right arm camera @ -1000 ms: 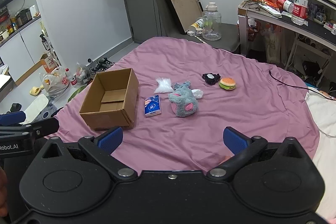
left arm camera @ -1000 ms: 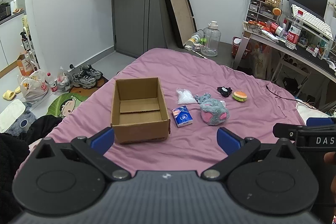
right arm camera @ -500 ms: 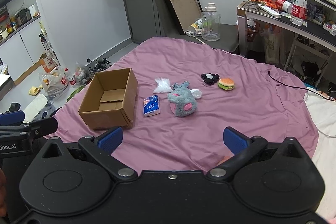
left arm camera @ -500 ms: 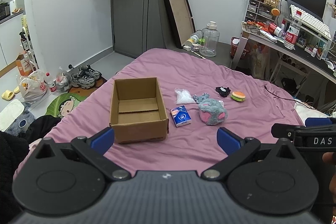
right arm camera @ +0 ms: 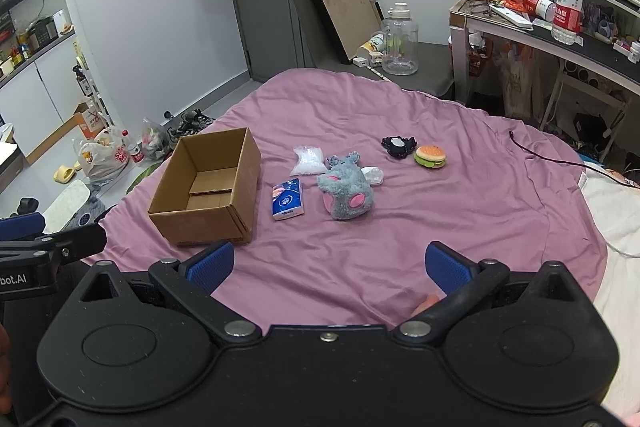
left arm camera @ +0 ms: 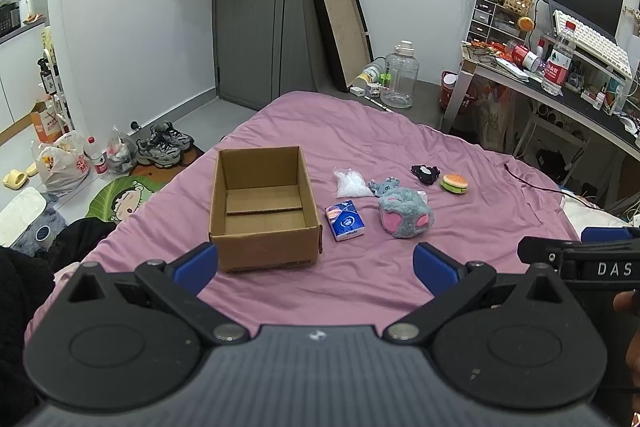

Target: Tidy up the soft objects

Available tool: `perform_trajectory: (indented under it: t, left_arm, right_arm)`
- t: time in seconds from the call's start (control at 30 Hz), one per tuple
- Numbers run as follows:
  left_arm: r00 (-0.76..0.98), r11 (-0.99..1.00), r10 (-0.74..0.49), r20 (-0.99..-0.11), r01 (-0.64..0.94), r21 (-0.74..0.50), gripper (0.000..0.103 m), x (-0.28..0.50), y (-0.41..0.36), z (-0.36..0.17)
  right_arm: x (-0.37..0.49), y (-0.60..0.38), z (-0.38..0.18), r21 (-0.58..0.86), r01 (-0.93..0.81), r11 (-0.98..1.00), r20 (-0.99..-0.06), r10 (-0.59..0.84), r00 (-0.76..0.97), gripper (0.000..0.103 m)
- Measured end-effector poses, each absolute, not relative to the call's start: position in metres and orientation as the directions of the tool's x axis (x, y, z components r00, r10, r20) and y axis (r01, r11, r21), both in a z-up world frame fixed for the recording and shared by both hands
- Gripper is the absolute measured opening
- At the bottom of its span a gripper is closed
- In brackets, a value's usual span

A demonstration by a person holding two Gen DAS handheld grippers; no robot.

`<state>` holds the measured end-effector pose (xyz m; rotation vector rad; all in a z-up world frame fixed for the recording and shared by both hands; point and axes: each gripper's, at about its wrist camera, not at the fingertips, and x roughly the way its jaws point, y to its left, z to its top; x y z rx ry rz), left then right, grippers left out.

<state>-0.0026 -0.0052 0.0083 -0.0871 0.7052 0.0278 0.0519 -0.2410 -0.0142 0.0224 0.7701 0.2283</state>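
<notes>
- The grey plush toy (left arm camera: 405, 214) has a fuzzy body with pink patches and lies on its side on the bed, just right of the blue tissue pack (left arm camera: 344, 220).
- The tissue pack lies flat between the plush toy and the cardboard box (left arm camera: 262, 207); the box stands open-topped, with nothing in it but its own folded flaps.
- Behind the tissue pack lies a small clear bag of white stuff (left arm camera: 351, 183), close to the plush toy's ears.
- Farther right sit a small black soft item (left arm camera: 425, 173) and a burger-shaped toy (left arm camera: 454, 183), side by side and apart from the plush toy.
- The left gripper (left arm camera: 316, 265) hangs over the near edge of the bed, its blue-padded fingers (left arm camera: 196, 267) spread wide and holding nothing.
- The right gripper (right arm camera: 330, 265) hangs likewise, fingers (right arm camera: 449, 267) wide apart and empty; each gripper shows at the edge of the other's view.
- The bed (left arm camera: 360, 279) is covered by a wrinkled mauve sheet; a black cable (left arm camera: 532, 183) trails over its right side.
- Beyond the bed stand a grey door (left arm camera: 276, 11) hung with clothes, a dark frame (left arm camera: 340, 31) leaning on the wall and a large clear water jug (left arm camera: 400, 77).
- On the right, a cluttered desk (left arm camera: 580, 99) carries a keyboard, a monitor and bottles; shoes (left arm camera: 164, 145) and bags lie on the floor at left.
</notes>
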Motion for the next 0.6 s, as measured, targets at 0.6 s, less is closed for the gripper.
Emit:
perform_trajectory:
  t: [0.6]
  left_arm:
    - [0.762,0.997,0.001,-0.648,-0.053,-0.06,0.103,-0.0021,-0.0062,0.0026]
  right_arm:
    - [0.0559,-0.2416,-0.0204,0.109,-0.203,0.973,-0.694,0.221,0.686,0.103]
